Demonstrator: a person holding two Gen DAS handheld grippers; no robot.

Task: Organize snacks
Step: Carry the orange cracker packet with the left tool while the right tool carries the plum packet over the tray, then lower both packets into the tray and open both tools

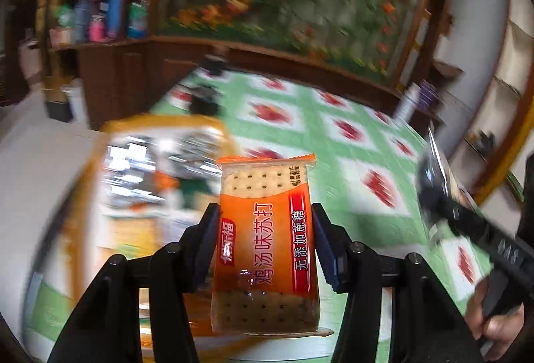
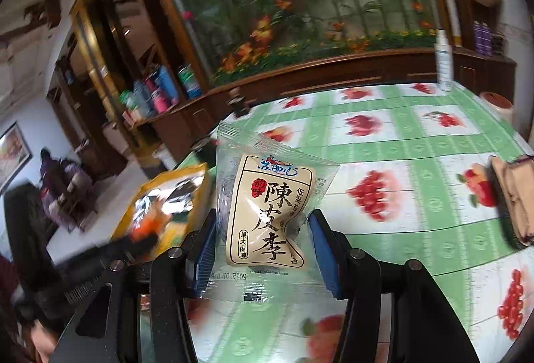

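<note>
Left wrist view: the left gripper (image 1: 265,229) has its jaws clamped on an orange cracker packet (image 1: 265,243), which stands upright between the blue pads (image 1: 325,249) and is lifted clear of the green fruit-print tablecloth (image 1: 363,142). Behind and to the left of it sits an open orange snack bag (image 1: 160,169), blurred, with foil lining and loose contents visible inside.

Right wrist view: the right gripper (image 2: 263,239) has its jaws closed on a clear plum packet (image 2: 270,206) with a cream label, also held above the tablecloth (image 2: 410,136). The snack bag (image 2: 170,199) lies to the left, near the table edge.

Step in hand, as judged: transport. Each of the 2 grippers carries 1 snack, and neither has been set down. Whether the bag is source or destination cannot be told.

Next move, as judged:
1. Choose a drop spot for each packet.
2. Lower each packet until it rests on a surface before parting the jaws.
3. Keep the 2 grippers apart; they work close to each other and to the bag.

View differences:
- Only the left wrist view shows the right gripper (image 1: 444,193) from outside, at the frame's right edge with the person's hand (image 1: 497,323) on its handle.
- Only the right wrist view shows a white spray bottle (image 2: 444,62) at the table's far edge, and a brown folded item (image 2: 514,199) on the right side.
</note>
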